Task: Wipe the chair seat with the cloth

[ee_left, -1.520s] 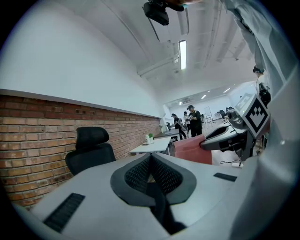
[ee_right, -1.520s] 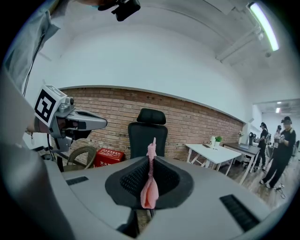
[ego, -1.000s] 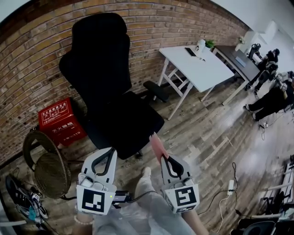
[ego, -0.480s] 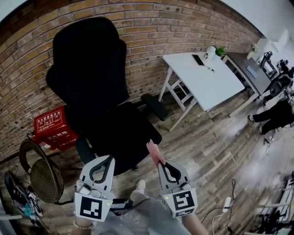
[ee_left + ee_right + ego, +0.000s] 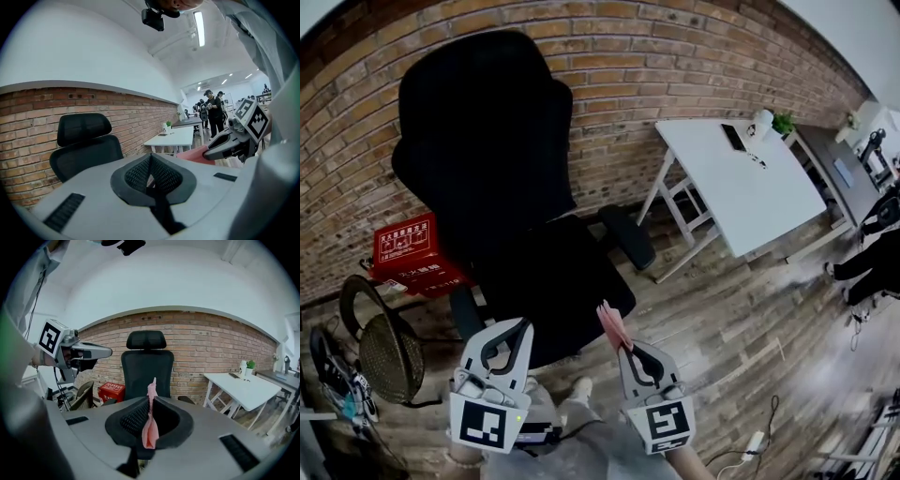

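The light is bright and even and comes from the ceiling; one long lamp (image 5: 199, 28) glows white in the left gripper view. In the head view the lens bends the brick wall (image 5: 675, 66) into a curve, and the corners go dark. The black chair (image 5: 487, 141) shows almost no detail. The floor (image 5: 825, 347) has a pale glare at the right. Both gripper views are round with black corners; what is closest to the lens is a little soft.

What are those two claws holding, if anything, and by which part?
The right gripper pinches the pink cloth by one bunched end; the rest pokes past its tips. The left gripper holds nothing.
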`<state>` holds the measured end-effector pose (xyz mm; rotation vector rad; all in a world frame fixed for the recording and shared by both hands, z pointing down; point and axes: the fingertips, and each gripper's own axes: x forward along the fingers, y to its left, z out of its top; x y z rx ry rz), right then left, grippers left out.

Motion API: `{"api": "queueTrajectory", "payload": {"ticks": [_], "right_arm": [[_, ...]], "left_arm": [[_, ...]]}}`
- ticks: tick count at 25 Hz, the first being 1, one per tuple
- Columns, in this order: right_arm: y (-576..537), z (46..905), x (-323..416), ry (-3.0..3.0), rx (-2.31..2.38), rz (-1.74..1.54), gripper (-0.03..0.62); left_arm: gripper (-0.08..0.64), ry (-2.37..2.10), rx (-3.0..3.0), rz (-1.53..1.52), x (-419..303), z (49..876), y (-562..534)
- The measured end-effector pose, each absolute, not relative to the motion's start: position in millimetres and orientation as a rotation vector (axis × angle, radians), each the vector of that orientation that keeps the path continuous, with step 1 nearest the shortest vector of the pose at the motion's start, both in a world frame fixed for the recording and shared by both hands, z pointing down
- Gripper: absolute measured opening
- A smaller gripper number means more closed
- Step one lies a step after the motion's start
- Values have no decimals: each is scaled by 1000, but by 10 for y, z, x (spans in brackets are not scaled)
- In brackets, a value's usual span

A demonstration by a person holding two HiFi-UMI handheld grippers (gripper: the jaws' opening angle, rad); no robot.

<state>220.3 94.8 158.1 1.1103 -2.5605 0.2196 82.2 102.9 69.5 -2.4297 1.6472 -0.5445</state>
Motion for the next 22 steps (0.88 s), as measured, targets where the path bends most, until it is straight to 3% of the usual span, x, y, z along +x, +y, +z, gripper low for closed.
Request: {"api": "queueTrajectory", "payload": {"ticks": [13, 22], "right_arm": [[156, 2062, 1715, -2474, 1076, 196, 50], [-421, 2659, 960, -2413, 1048, 227, 50]], "left_arm": [[18, 1649, -2461, -618, 99, 1137, 305], [18, 1618, -2505, -653, -566, 1725, -324]]}}
